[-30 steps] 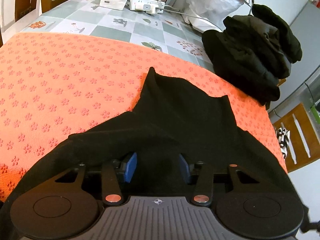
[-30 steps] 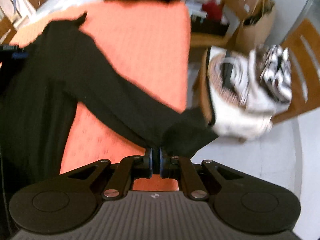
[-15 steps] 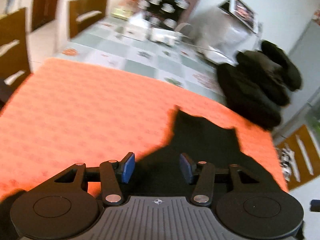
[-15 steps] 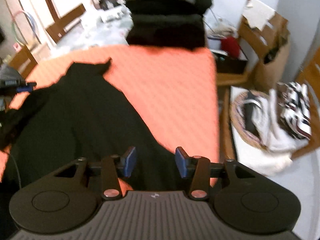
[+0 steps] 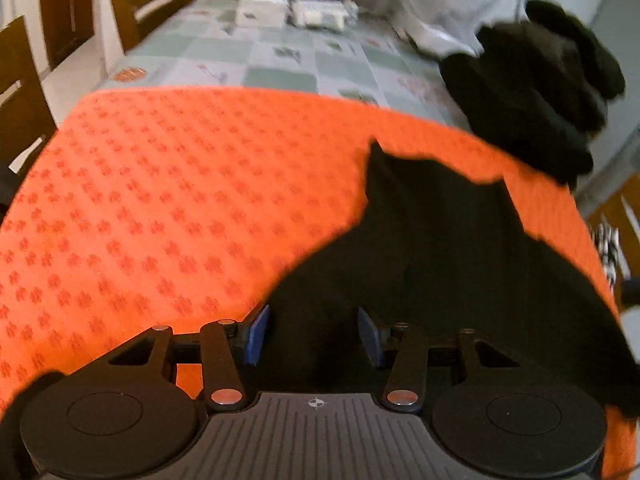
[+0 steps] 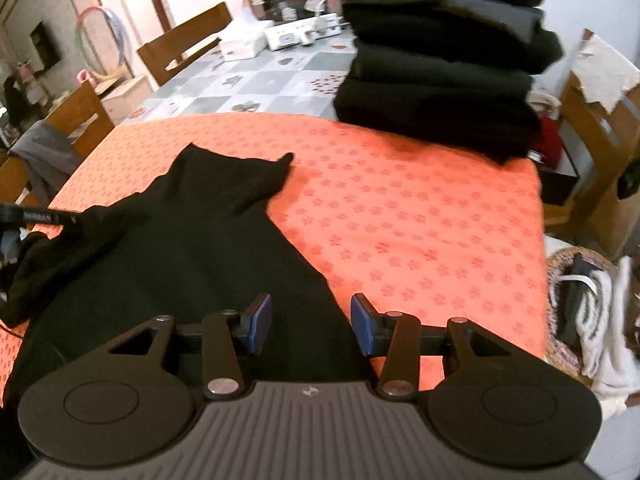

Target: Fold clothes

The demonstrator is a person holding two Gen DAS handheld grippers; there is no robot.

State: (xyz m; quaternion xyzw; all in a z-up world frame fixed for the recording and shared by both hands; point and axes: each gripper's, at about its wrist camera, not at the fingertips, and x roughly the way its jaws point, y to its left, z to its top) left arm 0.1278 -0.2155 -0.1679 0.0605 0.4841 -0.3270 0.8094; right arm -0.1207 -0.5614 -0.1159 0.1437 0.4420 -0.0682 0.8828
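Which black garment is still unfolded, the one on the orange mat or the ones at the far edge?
The black garment spread flat on the orange mat. The far ones sit in a folded stack.

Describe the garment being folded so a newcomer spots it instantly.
Find the orange flower-print mat covering the near end of the table. The black garment lies spread flat on it, unlike the folded dark stack at the mat's far edge.

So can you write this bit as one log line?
step: fold clothes | left gripper: open | right gripper: open, just released | black garment: flat on orange mat
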